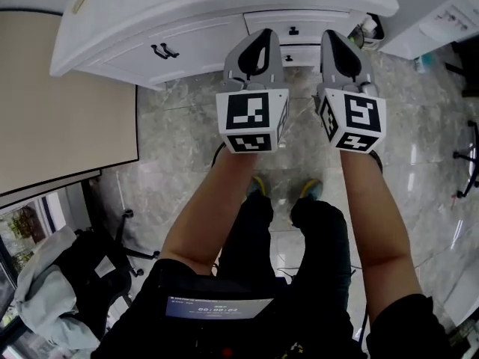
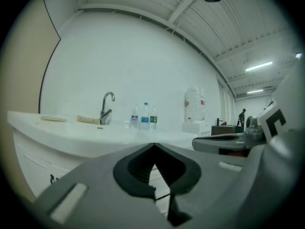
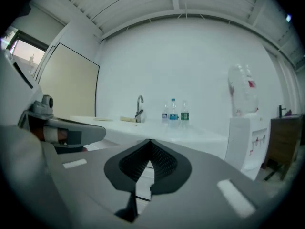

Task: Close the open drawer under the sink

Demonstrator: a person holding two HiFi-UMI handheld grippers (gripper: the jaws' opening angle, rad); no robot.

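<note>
The white vanity (image 1: 187, 10) runs across the top of the head view, with a stack of black-handled drawers (image 1: 293, 30) under its counter. A lower drawer front (image 1: 301, 51) shows between my two grippers and seems to stick out a little. My left gripper (image 1: 254, 54) and right gripper (image 1: 341, 54) hover side by side in front of these drawers, touching nothing. In the left gripper view my left gripper (image 2: 153, 149) is shut and empty. In the right gripper view my right gripper (image 3: 148, 144) is likewise shut and empty. The faucet (image 2: 107, 107) rises from the counter.
Cabinet doors with black handles (image 1: 165, 51) lie left of the drawers. A beige partition (image 1: 60, 103) stands at left. Bottles (image 3: 174, 111) stand on the counter, a water dispenser (image 3: 245, 113) to its right. A chair with a bag (image 1: 82, 283) sits lower left. Marble floor (image 1: 187, 133) lies underfoot.
</note>
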